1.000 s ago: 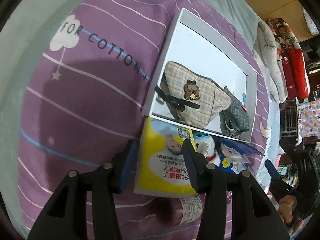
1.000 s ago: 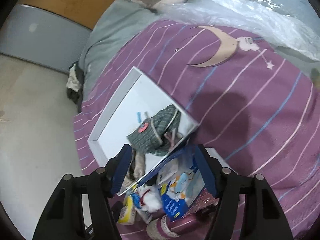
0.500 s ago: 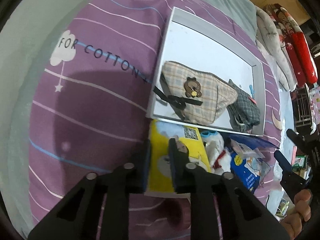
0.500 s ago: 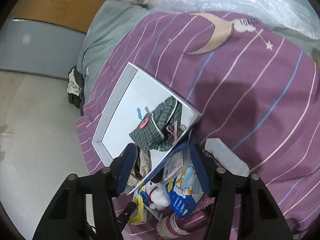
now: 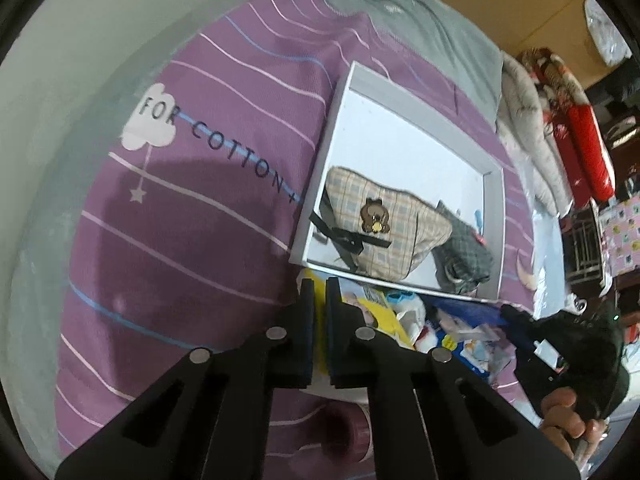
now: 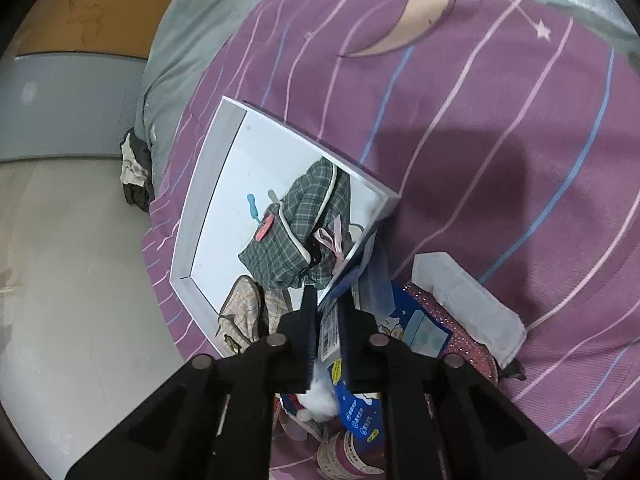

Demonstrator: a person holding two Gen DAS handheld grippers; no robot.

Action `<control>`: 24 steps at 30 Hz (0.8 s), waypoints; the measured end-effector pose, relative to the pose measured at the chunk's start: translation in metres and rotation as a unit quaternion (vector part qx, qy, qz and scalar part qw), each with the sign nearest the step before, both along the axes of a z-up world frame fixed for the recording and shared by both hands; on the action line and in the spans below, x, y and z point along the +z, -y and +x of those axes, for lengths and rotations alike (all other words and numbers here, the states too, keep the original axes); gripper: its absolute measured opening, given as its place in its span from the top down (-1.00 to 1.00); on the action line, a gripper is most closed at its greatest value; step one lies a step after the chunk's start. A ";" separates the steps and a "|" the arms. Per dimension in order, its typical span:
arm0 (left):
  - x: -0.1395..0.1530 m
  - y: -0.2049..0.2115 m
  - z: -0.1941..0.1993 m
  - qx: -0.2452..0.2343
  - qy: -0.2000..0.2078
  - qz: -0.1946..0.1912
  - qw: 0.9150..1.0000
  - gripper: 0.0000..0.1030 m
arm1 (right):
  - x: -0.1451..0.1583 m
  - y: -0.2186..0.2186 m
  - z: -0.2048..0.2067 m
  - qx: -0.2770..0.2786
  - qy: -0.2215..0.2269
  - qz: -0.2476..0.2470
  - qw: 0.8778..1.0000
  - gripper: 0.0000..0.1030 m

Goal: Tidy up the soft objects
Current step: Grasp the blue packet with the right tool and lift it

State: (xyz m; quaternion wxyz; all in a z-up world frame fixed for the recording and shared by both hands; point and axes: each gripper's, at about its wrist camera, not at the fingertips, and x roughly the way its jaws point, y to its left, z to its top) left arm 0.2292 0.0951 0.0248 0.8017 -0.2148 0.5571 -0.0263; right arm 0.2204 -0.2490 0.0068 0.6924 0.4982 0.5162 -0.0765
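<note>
On the purple striped bedspread [image 5: 192, 240] lies a white tray [image 5: 380, 140] holding a beige plaid pouch [image 5: 384, 220] with a bear badge and a green plaid pouch [image 5: 464, 256]. Just in front of the tray is a pile of packets. My left gripper [image 5: 319, 286] is shut on the edge of a yellow packet [image 5: 384, 318]. In the right wrist view my right gripper [image 6: 326, 300] is closing, its pads pressing on the top of a blue packet [image 6: 420, 332]. The tray [image 6: 240, 184], green pouch [image 6: 304, 224] and beige pouch [image 6: 244, 316] lie just beyond it.
A white plush toy [image 6: 320, 396], a pink bottle [image 6: 344, 452], a pink glitter item [image 6: 452, 344] and a pale wrapped packet [image 6: 468, 304] crowd the pile. A hand [image 5: 568, 420] holds the other gripper at lower right. Folded quilts [image 5: 560, 128] lie beyond the bed's far side.
Both grippers went from open to closed: the left onto the yellow packet, the right onto the blue packet. The right gripper sank toward the pile and rolled.
</note>
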 end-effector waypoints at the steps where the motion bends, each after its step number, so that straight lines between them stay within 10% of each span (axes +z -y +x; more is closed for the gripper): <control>1: 0.003 -0.001 -0.001 0.004 0.006 -0.002 1.000 0.90 | 0.000 0.001 -0.001 -0.004 0.001 0.004 1.000 0.90; 24: 0.052 0.006 -0.019 0.014 0.154 -0.079 0.985 0.93 | 0.069 0.005 -0.030 -0.007 0.172 0.000 0.985 0.99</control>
